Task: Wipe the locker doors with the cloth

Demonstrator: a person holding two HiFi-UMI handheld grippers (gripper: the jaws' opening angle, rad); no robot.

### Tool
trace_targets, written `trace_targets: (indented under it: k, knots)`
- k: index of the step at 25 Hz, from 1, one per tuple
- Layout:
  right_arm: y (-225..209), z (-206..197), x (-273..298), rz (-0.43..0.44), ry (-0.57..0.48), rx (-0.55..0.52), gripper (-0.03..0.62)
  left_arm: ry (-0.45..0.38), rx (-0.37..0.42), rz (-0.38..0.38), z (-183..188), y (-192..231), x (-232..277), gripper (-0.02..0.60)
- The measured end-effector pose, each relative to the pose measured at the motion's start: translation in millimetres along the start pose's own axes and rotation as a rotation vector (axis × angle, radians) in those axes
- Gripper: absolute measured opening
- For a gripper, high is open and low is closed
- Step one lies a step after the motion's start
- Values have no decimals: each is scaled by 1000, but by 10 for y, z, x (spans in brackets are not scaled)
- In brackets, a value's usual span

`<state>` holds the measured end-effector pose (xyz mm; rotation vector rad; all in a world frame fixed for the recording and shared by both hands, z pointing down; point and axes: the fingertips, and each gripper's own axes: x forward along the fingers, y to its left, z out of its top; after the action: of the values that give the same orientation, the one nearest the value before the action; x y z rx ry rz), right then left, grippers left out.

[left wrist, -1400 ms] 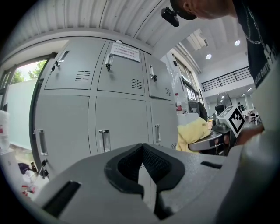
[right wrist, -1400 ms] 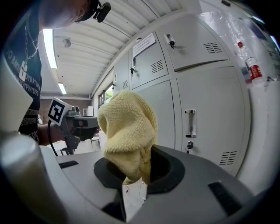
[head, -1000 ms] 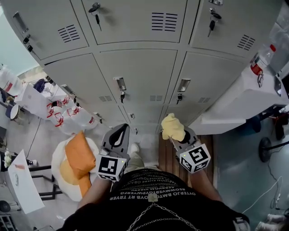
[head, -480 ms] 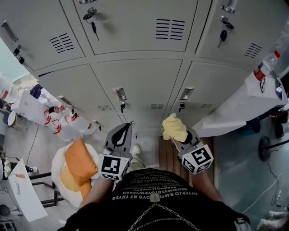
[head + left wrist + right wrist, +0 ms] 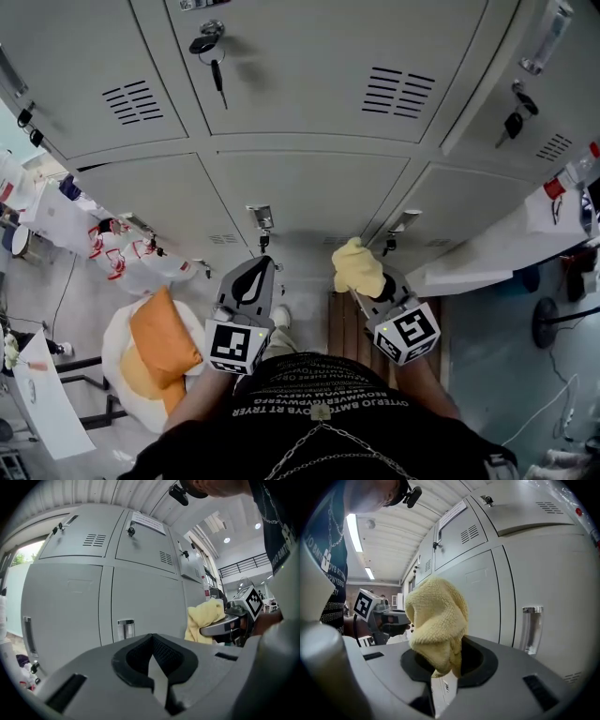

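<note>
Approach to the locker doors [image 5: 309, 187], wiping by all appearances not yet beginning: clamping the yellow cloth [image 5: 357, 266] in the right gripper [image 5: 371, 287] at 5 o'clock, jaws pinching its lower folds with the bulk bunching up past the tips, and holding it near the middle-row doors at 12 o'clock, apparently just short of touching them. Carrying the left gripper [image 5: 248, 283] alongside at 7 o'clock, jaws pressing together on nothing. Judging the next move as calling for pushing the cloth on towards 12 o'clock until pressing flat on a door face, then sweeping across the panel, while steering round the handle [image 5: 405, 221] at 1 o'clock of the cloth and the keys [image 5: 212, 49] hanging from the upper door's lock at 11 o'clock, either one likely to be snagging the loose folds. Also calling for a firm pinch, a bunched cloth being apt to slip under pressure. Showing no locker standing open enough for seeing inside. Sitting on the floor [image 5: 84, 300] at 9 o'clock, white plastic bags [image 5: 127, 248] with red print, contents impossible to make out; nearer, at 8 o'clock, an orange cushion [image 5: 164, 328] resting on something white and round, too unclear for naming
</note>
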<state>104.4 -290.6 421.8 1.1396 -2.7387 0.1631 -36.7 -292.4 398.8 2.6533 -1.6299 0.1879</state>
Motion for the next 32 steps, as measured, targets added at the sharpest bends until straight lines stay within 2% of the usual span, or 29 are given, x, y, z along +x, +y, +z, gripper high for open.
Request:
trace_targets:
  k: [7,19,26,32]
  knots:
    - [128,229,390,82,-17,-38,78,18,-11,9,-71,193,132,5]
    - [384,937,1052,210,-103,-125,78,38,-10,-3,-165,463,376,6]
    - [583,1327,1325,264,-159,-157,78,51,-3,-27,-206,561,504,6]
    - [806,1558,1522,305,-163,-218,78,60,2,-29,-237,586,478,6]
